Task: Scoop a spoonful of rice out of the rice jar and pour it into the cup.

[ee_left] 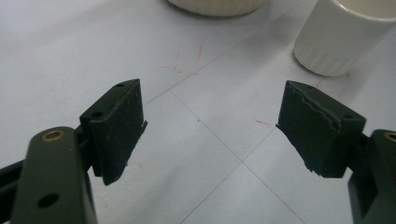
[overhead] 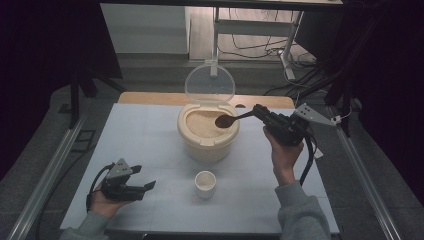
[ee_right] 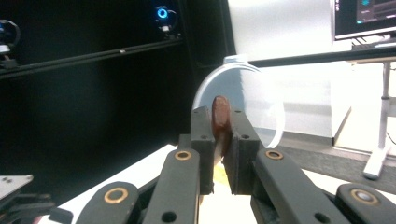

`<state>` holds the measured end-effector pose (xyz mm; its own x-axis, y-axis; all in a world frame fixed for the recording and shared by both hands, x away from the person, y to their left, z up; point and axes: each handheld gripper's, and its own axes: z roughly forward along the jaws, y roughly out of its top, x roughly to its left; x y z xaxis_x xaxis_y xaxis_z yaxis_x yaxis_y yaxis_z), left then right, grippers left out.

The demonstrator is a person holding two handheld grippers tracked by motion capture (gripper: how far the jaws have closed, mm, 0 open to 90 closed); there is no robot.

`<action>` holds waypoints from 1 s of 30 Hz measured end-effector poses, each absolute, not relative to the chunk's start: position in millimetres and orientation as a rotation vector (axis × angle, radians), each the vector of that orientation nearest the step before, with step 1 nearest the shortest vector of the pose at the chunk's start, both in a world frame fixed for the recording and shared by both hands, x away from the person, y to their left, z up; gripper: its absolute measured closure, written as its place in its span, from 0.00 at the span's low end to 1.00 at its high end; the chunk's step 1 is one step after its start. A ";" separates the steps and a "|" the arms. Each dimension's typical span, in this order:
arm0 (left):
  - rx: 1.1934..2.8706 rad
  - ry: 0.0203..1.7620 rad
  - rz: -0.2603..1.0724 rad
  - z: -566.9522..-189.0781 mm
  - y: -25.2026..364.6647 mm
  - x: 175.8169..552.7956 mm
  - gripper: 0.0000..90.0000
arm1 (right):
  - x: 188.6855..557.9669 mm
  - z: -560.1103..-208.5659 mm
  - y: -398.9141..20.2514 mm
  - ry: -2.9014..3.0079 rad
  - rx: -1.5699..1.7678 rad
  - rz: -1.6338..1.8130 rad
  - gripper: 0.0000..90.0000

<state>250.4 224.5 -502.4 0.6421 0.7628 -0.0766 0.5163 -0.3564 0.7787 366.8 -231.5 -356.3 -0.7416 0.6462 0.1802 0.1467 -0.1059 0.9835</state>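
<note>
A cream tub of pale grain stands mid-table with its clear round lid tipped up behind it. A brown wooden spoon hangs over the grain, bowl at the tub's right side, and my right gripper is shut on its handle. In the right gripper view the spoon is seen edge-on between the jaws, with the lid beyond. A small white cup stands in front of the tub. My left gripper rests open at the table's front left, empty, pointing toward the cup.
The white table top has free room left of the tub and around the cup. Metal rails run along both sides. A desk frame and cables lie on the floor beyond the far edge.
</note>
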 end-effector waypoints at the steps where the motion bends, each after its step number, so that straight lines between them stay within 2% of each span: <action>1: 2.041 0.996 0.382 -502.4 224.5 250.4 0.24 | 370.2 -356.1 -229.7 1.811 0.881 1.890 0.92; 20: 2.048 1.001 0.371 -504.6 223.6 251.4 0.24 | 391.8 -367.3 -182.9 1.929 0.850 1.536 0.92; 30: 2.042 0.999 0.373 -503.3 223.6 250.7 0.24 | 402.6 -393.0 -183.9 1.924 1.126 1.691 0.92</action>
